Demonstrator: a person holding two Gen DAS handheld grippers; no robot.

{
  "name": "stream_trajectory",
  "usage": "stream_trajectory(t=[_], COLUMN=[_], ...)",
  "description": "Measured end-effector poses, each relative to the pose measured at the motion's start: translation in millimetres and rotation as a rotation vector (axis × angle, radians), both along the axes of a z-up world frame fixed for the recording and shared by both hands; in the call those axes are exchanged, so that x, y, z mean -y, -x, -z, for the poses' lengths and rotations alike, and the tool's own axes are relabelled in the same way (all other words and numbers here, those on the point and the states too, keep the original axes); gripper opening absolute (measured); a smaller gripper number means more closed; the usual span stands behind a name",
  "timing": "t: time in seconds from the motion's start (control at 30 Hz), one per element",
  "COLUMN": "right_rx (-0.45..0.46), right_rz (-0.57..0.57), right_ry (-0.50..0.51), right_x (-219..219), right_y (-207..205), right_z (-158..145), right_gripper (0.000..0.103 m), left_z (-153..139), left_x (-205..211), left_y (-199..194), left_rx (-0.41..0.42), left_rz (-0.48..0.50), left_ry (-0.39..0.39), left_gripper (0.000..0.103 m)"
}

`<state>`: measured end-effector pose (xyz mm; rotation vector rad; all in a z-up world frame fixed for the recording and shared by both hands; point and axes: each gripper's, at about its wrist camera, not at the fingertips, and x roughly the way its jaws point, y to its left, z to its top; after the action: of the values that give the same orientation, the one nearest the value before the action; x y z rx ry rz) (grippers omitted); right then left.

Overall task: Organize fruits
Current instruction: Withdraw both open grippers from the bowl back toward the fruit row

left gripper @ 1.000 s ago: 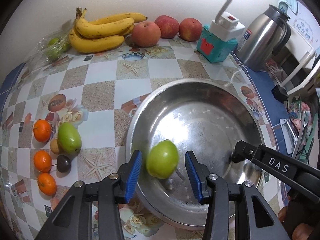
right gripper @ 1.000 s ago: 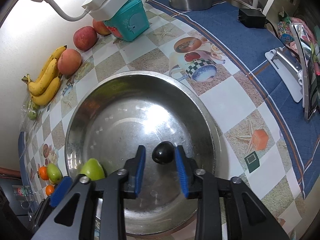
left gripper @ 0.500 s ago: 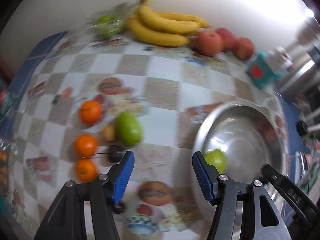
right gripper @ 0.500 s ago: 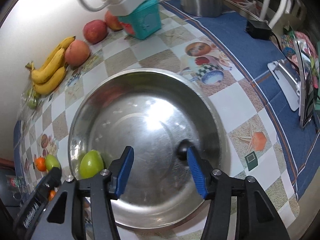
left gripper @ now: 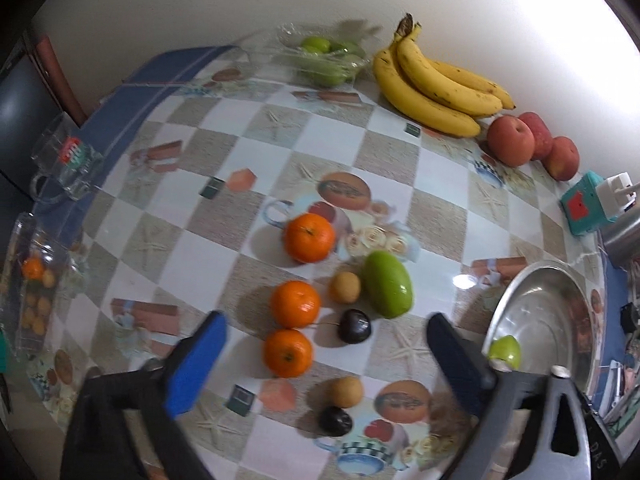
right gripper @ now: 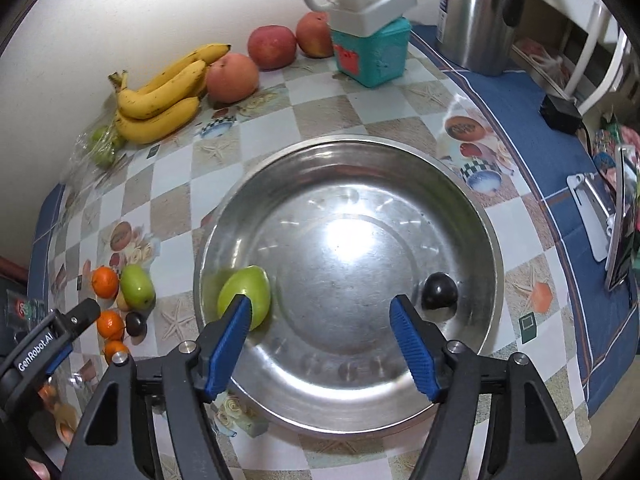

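We see the round steel bowl (right gripper: 486, 232) holding one green oval fruit (right gripper: 250, 290) and one dark round fruit (right gripper: 439, 291); our left claw (left gripper: 326, 354) and right claw (right gripper: 320, 334) are both opening, empty.

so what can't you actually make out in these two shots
- Green fruit in the steel bowl, right wrist view: its near side is behind the right hand-held gripper finger.
- Same fruit, left wrist view: mostly behind the left hand-held gripper finger.
- Bagged green fruit, left wrist view: blurred under clear plastic, count unclear.
- Steel kettle, right wrist view: top cut off by the frame edge.
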<state>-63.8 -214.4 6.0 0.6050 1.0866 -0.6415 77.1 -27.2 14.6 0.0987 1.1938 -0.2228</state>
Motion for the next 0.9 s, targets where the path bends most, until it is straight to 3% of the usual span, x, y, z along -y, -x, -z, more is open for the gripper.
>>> stream_trajectory(t=[0.07,0.13,0.53,0.9], right_rx=[0.003,0.008,0.02,0.005], right_rz=[-0.003,-0.004,-0.003,-0.07], right_ry=[0.014,0.021,0.0,-0.004], right_x=[-2.4,-3.7,-6.1,-21.4], right_y=[-1.7,-2.1,-2.3,-16.8], right_z=[-1.2,-1.9,-0.6,-1.5], right_gripper=[0.076,0.094,0.095,0.095], left_z=[-2.8,-3.6,-6.4,-0.5], left_x=[-2.2,-3.8,-3.7,-13.1], left_y=[0.6,0.6,6.0,3.8], left_rx=[0.022,0.04,0.104,0.107], left_rz=[0.012,0.024,0.105,0.13], left_ry=[-0.025,-0.049,-0.152,-0.223], left_gripper=[0.103,0.103,0.103,0.103])
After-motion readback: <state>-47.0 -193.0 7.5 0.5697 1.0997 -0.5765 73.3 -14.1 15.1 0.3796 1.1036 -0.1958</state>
